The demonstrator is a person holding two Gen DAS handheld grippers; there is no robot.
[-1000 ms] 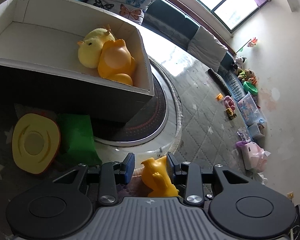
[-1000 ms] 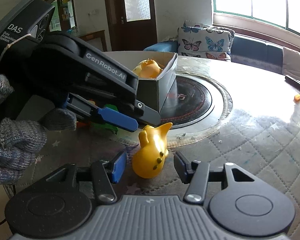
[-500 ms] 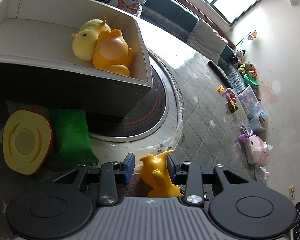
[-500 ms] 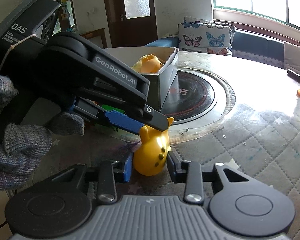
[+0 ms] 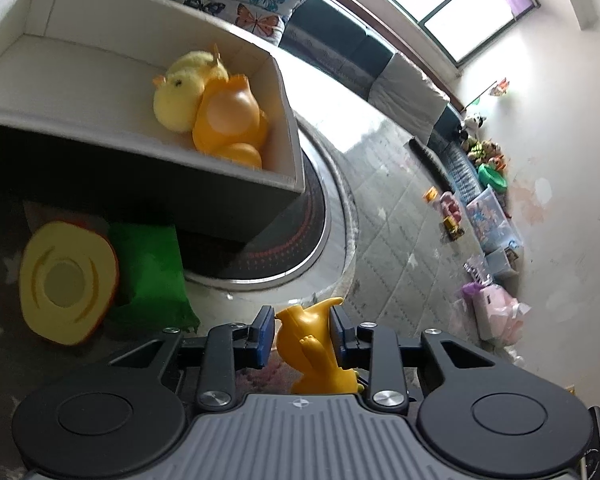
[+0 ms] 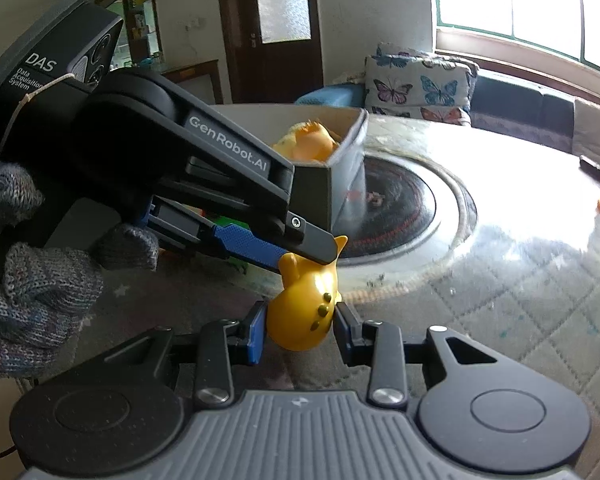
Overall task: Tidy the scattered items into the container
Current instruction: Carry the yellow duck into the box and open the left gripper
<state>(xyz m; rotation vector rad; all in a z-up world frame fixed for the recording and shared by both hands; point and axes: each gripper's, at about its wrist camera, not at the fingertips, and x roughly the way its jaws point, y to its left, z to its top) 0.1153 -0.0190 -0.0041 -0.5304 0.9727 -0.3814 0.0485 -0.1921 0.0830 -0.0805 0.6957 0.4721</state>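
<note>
Yellow toy figure [image 6: 304, 312]: stands on the counter [image 6: 500, 288] just in front of the grey container [image 5: 204, 196], both tools on it. Right tool [image 6: 300, 330]: pads pressed to the toy's round body, gripping it low. Left tool [image 5: 302, 334]: jaws have just been closing around the toy's upper part, pads at its sides; contact cannot be told for sure. Container holds a fluffy yellow chick [image 5: 182, 92] touching an orange toy [image 5: 230, 120]. Beside the container on the counter: green cloth [image 5: 150, 276], yellow disc-shaped toy [image 5: 66, 280]. Gloved hand [image 6: 28, 288] holds the left tool
</note>
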